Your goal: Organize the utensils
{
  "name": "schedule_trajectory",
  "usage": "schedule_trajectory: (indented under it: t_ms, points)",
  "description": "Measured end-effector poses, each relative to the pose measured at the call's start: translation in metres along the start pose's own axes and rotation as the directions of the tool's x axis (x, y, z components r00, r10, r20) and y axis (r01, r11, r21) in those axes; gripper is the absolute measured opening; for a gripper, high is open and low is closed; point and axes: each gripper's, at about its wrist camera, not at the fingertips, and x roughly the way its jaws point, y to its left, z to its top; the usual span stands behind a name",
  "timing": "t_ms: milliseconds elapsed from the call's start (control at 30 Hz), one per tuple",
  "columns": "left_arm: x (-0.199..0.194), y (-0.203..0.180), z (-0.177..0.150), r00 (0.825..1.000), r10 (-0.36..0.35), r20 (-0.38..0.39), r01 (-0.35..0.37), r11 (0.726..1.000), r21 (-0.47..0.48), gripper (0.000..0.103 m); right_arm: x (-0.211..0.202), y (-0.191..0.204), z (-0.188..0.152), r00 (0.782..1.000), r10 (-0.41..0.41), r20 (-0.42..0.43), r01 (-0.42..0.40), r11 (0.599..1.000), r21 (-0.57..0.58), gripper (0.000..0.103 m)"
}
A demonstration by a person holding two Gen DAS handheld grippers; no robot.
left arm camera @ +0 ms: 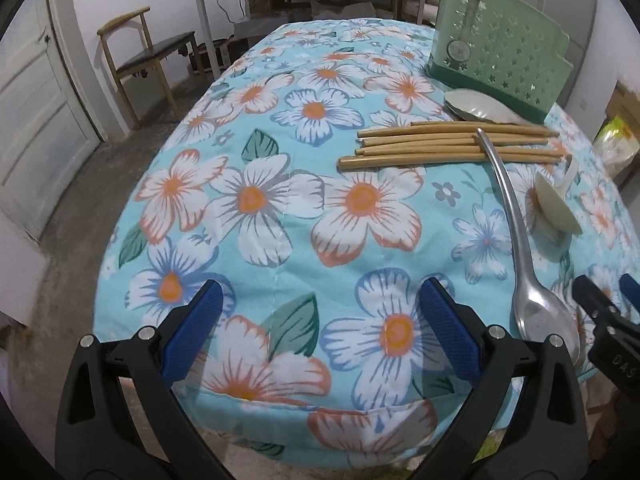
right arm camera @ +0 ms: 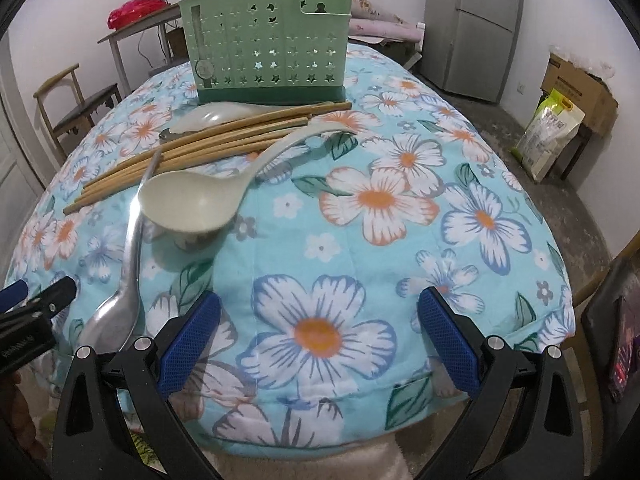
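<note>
Left gripper [left arm camera: 320, 332]: jaws spread, empty.
Right gripper [right arm camera: 320, 336]: jaws spread, empty.
Steel spoon [left arm camera: 516, 248]: between both grippers, bowl nearest, handle running toward 12 o'clock onto chopsticks [left arm camera: 452, 146].
White ladle [right arm camera: 192, 204]: right gripper's 11 o'clock.
Green utensil holder [right arm camera: 268, 48]: farthest, upright, 12 o'clock.

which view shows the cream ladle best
The right wrist view: the cream ladle appears whole there, with its bowl facing up and its long curved handle running back beside the chopsticks. In the left wrist view it sits near the right edge, bowl seen edge-on and only part of the handle showing.
</note>
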Motion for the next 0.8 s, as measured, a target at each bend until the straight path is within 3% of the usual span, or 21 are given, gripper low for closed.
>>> schedule_trajectory:
  t_ms: [333,467,533,633,700,767,800]
  points:
    - [0.000,-0.002,-0.001,1.000,0.012,0.013,-0.012,1.000,-0.004,0.096,0.002,-0.002,-0.002,1.000,0.018,0.014,-0.018,1.000,0.008,0.097]
    - [-0.013,0.004,0.001,0.996,-0.079,0.031,0.079,0.997,0.006,0.096,0.002,-0.002,-0.003,1.000,0.022,0.015,-0.022,1.000,0.011,0.097]
    - [-0.029,0.008,0.002,0.980,-0.186,0.071,0.185,0.983,0.018,0.096,0.002,-0.002,-0.003,1.000,0.024,0.016,-0.024,1.000,0.013,0.097]
    - [-0.050,0.010,0.003,0.929,-0.360,0.088,0.356,0.933,0.061,0.095,0.001,-0.005,-0.003,0.999,0.035,0.012,-0.035,0.999,0.016,0.097]
    - [-0.055,0.008,0.003,0.896,-0.437,0.077,0.432,0.899,0.078,0.094,-0.003,-0.011,-0.002,0.997,0.075,0.010,-0.075,0.997,0.034,0.097]
    - [-0.059,0.004,0.001,0.859,-0.508,0.059,0.502,0.860,0.096,0.090,-0.007,-0.021,-0.001,0.993,0.120,0.014,-0.121,0.991,0.065,0.097]
    - [-0.058,0.002,0.000,0.845,-0.533,0.046,0.527,0.844,0.102,0.081,-0.009,-0.024,0.000,0.991,0.131,0.014,-0.132,0.988,0.080,0.097]
